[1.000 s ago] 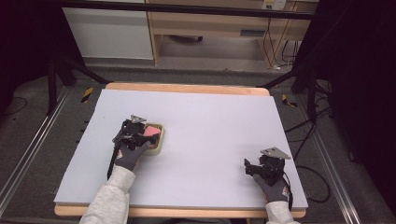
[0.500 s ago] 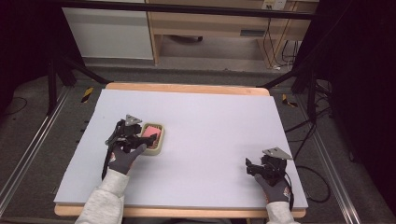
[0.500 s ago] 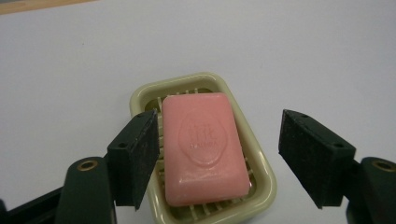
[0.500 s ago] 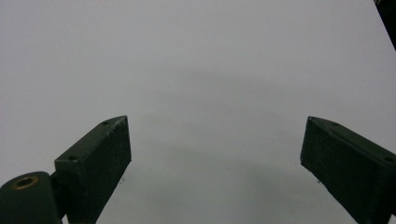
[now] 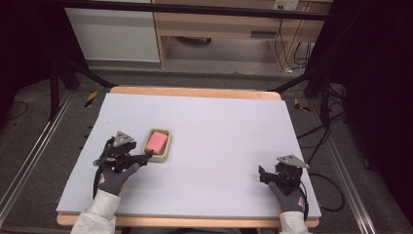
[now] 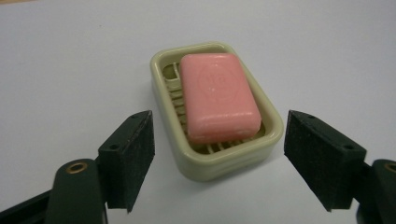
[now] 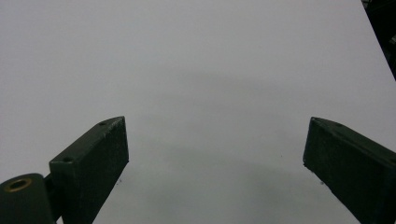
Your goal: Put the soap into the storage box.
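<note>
**Soap in its dish, both grippers standing wide**

The left gripper [image 6: 217,161] has just been opening its jaws, and they now stand well apart with nothing pressed between the pads. The pink soap bar [image 6: 217,95] lies flat in the cream soap dish [image 6: 275,133], just beyond the jaw tips. In the left gripper view the near end of the dish sits in the gap between the two black pads [image 6: 133,161], touching neither; the left pad stands off the dish's near left corner and the right pad off its near right corner. The bar rests on the dish's slotted floor, shifted toward the right-hand pad's side, so the ribs show bare along the side nearer the left pad.

From the high view, the left gripper [image 5: 146,157] is held by a gloved hand [image 5: 114,175], with its tips just at the near edge of the soap dish [image 5: 168,151], in which the soap bar [image 5: 157,141] shows pink.

The right gripper [image 7: 215,172] also has its jaws spread wide, with only the bare white table [image 7: 196,70] between and ahead of them. In the high view the right gripper [image 5: 260,175] sits well apart from the dish, on the far side of the table [image 5: 219,122].
</note>
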### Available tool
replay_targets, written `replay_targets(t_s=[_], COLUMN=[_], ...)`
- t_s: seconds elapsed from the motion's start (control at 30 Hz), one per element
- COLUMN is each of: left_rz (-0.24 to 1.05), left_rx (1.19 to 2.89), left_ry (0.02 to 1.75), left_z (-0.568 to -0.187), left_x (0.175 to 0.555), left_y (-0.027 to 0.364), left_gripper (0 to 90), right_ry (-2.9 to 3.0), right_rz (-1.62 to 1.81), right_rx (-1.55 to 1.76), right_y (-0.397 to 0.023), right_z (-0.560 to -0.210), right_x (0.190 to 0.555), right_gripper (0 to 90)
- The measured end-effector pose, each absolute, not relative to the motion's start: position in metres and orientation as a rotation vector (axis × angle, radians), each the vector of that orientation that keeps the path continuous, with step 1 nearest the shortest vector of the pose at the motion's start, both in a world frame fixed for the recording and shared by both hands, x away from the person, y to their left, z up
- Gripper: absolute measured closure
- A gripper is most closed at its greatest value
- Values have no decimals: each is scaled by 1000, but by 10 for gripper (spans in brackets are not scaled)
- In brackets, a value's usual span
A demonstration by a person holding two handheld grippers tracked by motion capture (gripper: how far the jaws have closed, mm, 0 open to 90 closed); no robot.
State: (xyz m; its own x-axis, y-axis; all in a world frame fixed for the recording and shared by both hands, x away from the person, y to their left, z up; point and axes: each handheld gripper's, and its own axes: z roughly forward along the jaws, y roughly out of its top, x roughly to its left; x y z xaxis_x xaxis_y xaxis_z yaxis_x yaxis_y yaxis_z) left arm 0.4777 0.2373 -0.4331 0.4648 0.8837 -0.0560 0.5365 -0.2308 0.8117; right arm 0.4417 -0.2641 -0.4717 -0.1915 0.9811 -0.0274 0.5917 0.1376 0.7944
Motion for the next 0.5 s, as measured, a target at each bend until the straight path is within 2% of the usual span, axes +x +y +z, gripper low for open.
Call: replay_targets(t_s=[0.5], left_rz=[568], left_rx=[1922], left_ry=[1252], left_z=[-458], left_x=[460], left_y=[268], left_gripper=[228], right_ry=[1857], right_rz=[868], right_rx=[1522], right_y=[-269], right_z=[-473], right_x=[441], right_gripper=[62])
